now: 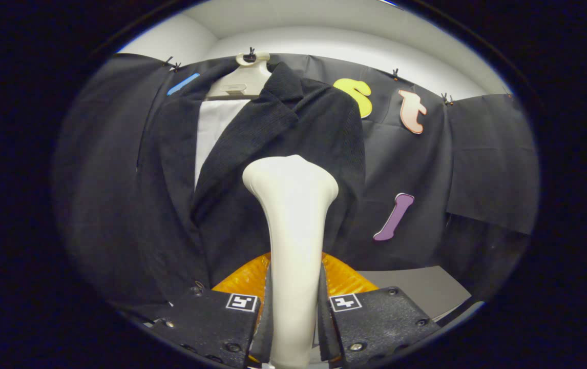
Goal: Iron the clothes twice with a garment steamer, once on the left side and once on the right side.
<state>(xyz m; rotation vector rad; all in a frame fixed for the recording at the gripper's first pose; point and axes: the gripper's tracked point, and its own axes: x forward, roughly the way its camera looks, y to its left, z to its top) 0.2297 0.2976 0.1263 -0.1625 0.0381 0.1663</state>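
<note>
Cream-white and smooth, the plastic garment steamer [293, 230] stood upright between the two black textured fingers [211, 320] of the gripper [293, 312], its slim handle pinched from both sides by the inner pads and its neck rising ahead of them to a broad, rounded head. Both fingers pressed on the handle, each carrying a small square black-and-white marker near its tip. The steamer's head sat in front of the dark navy ribbed jacket [273, 154], overlapping the panel of the jacket that hung just beside the lapel line; whether the head actually touched the fabric could not be told from this angle. The jacket hung beyond the fingers on a pale cream mannequin-style hanger [242, 77], whose neck showed above the collar, and a white shirt front [214, 133] showed in the open V between the lapels. Behind the steamer's handle and just ahead of the fingers, an orange ribbed curved surface [344, 277] spread out to both sides; what it belonged to was unclear. A grey flat tabletop [416, 287] lay beyond the finger on the side away from the jacket's open front, below the hanging black cloth.
</note>
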